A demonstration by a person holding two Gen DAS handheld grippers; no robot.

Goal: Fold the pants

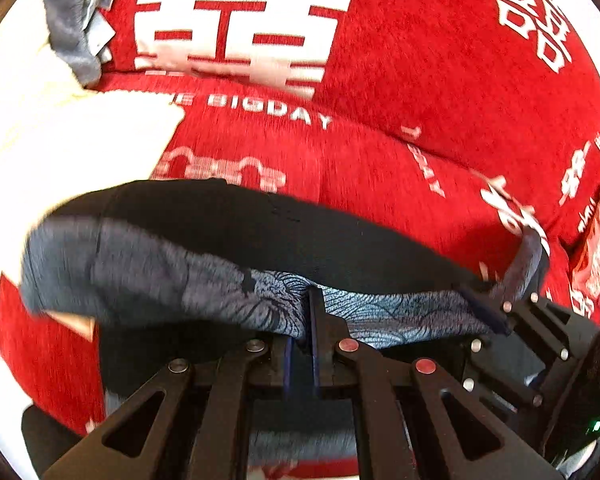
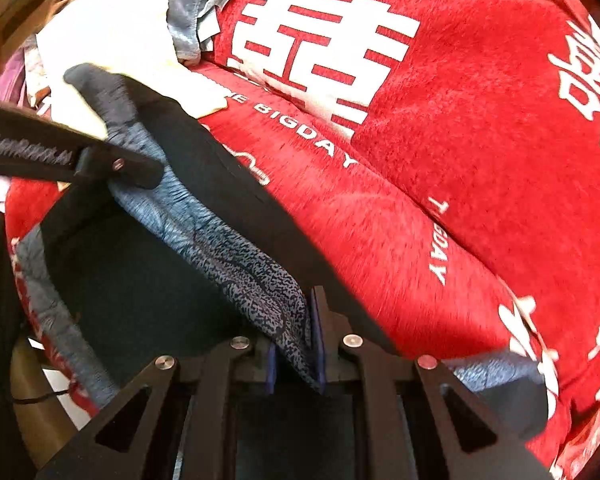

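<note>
The pants (image 1: 172,276) are dark with a blue-grey wave print and a black inner side. They hang stretched above a red cover. In the left wrist view my left gripper (image 1: 302,336) is shut on the printed edge of the pants. My right gripper (image 1: 496,308) pinches the same edge further right. In the right wrist view the right gripper (image 2: 296,344) is shut on a fold of the printed pants (image 2: 236,256). The left gripper (image 2: 136,168) holds the cloth at the upper left. The edge runs taut between the two grippers, and the rest of the pants sags below, partly hidden.
A red plush cover (image 1: 400,80) with large white characters and lettering spreads over the cushions behind. A white cloth (image 1: 60,140) and a grey garment (image 1: 68,32) lie at the far left. More mixed clothes (image 2: 24,64) pile up at the left edge.
</note>
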